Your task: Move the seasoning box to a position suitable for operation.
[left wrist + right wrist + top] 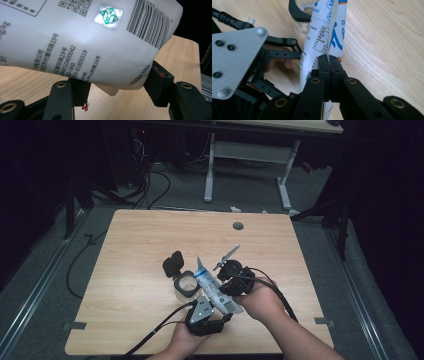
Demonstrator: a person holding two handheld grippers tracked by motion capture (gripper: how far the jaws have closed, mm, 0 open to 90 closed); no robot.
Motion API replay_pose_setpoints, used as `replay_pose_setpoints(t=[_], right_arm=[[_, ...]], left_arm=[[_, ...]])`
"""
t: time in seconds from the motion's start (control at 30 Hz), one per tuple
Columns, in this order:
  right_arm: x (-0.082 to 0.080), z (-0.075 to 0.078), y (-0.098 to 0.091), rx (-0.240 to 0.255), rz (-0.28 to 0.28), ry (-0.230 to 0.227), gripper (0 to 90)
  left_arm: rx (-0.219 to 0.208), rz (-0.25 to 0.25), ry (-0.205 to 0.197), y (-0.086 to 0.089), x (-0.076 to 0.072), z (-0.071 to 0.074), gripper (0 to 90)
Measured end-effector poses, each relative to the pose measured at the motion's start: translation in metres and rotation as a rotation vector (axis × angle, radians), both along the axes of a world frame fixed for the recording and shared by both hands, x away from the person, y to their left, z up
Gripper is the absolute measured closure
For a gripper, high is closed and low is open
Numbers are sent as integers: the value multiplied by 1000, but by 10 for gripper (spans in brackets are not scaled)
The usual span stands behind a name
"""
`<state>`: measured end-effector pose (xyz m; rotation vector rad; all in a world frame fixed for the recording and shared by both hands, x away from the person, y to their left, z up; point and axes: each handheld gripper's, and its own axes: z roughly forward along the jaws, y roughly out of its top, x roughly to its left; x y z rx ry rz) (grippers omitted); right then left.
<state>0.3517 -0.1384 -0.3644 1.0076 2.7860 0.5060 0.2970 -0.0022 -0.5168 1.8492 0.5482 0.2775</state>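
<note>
A white printed pouch (212,287) with blue lettering hangs tilted over the wooden table (140,240). My right gripper (223,289) is shut on the pouch's thin side seam (329,53), with the jaws pressed together on it (329,63). My left gripper (224,313) comes in from below. In the left gripper view its jaws (120,87) straddle the pouch's bottom corner (110,88), and the pads lie close against the film on both sides. A glass jar (186,285) with a flipped-back black lid (173,264) stands just left of the pouch.
A small round cable hole (238,226) sits near the table's far edge. A white-legged desk (250,155) stands beyond it, with cables (155,185) on the grey floor. In the right gripper view the left gripper's grey plate (234,62) lies close at the left.
</note>
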Motion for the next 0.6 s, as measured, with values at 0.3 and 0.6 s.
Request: replay_pose_setpoints(t=[0.3, 0.6], right_arm=[[2, 0, 8, -4, 18, 15, 900], [5, 3, 17, -20, 35, 15, 900]], left_arm=[[-3, 19, -2, 8, -6, 2, 448], [-16, 40, -4, 13, -8, 3, 447]])
